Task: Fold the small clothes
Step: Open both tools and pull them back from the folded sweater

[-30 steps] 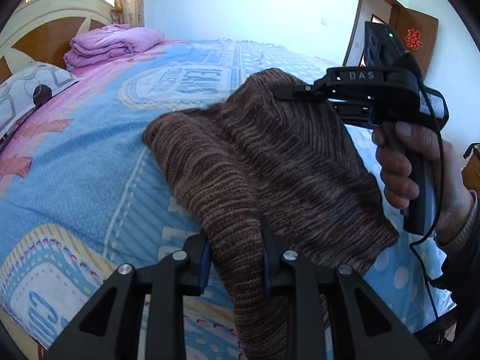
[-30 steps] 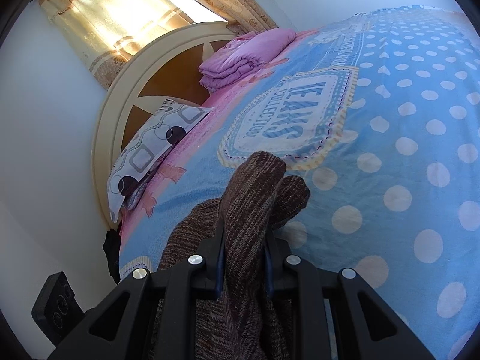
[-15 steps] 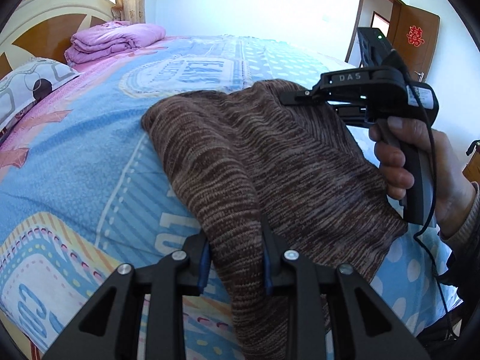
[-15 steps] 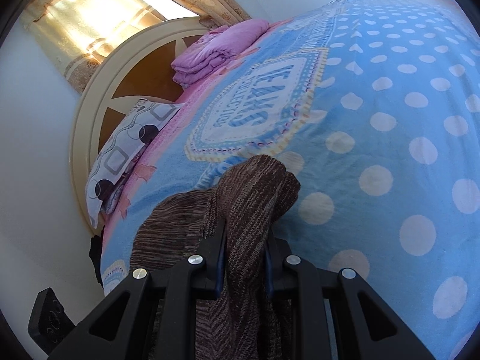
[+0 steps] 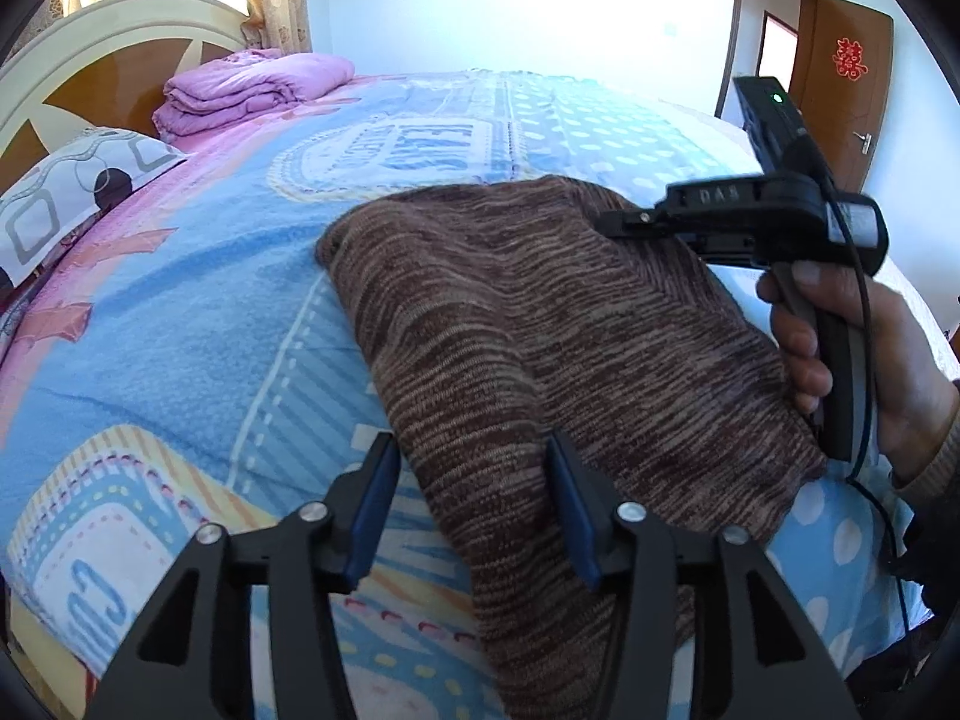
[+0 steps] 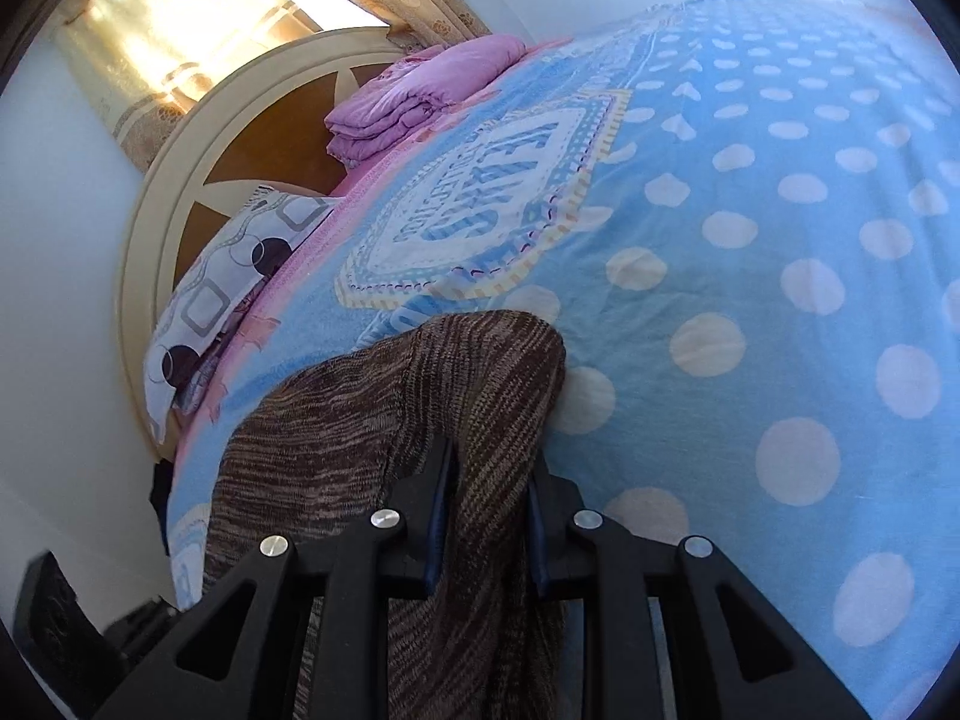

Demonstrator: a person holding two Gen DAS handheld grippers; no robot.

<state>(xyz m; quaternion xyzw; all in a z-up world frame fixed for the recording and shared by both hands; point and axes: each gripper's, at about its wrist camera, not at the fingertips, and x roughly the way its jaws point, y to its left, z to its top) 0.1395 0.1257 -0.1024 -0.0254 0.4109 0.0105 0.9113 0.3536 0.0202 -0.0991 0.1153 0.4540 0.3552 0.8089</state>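
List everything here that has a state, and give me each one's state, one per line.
Brown knit garment: lying folded over on the bed.
Left gripper: jaws opening, garment between them, pads off it.
Right gripper: shut on the garment.
Pink blanket: folded, by the headboard.
Door: open.

Bed with blue polka-dot printed cover; brown knit garment lies centre frame, folded pink quilt and patterned pillow upper left (by headboard).
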